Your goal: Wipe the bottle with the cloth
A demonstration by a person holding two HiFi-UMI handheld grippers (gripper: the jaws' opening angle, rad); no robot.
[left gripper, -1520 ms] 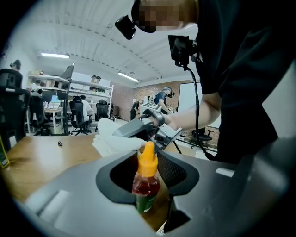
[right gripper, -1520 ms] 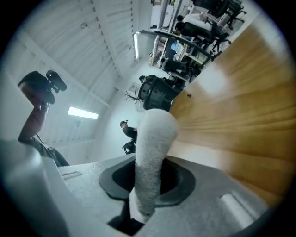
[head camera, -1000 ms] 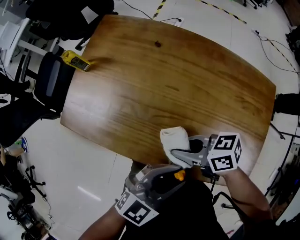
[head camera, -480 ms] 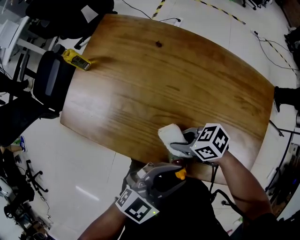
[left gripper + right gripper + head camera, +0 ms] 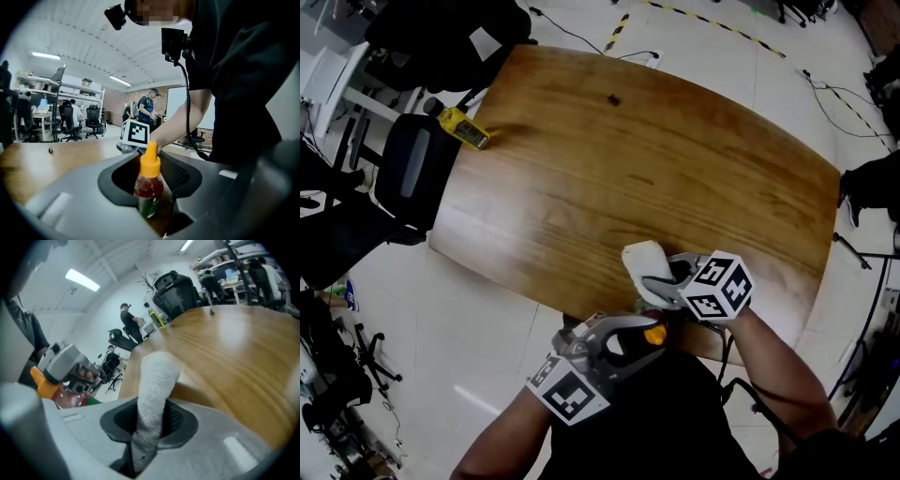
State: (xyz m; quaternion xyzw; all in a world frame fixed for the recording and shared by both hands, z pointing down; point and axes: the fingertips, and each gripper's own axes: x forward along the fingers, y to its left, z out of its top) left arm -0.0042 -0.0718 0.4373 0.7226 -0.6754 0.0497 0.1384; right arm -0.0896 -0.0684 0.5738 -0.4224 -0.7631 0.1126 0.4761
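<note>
With jaws clamping the cloth (image 5: 643, 261), the right gripper (image 5: 651, 289) has sunk toward the bottle (image 5: 149, 180) gripped by the left gripper (image 5: 654, 330).

Orange-capped bottle (image 5: 149, 185) of red liquid, bunched white cloth (image 5: 152, 390)

Bright o'head strip lights (image 5: 82, 280), glare on table (image 5: 567, 214), fisheye edges dark w/ blur.

The right gripper (image 5: 149, 425) has its jaws closed on a white cloth (image 5: 154, 378), which stands up between them over the wooden table (image 5: 229, 343). At the left, the left gripper (image 5: 70, 373) is at a bottle (image 5: 72, 399) with an orange cap (image 5: 44, 380). Far behind, a person (image 5: 126, 317) stands.
</note>
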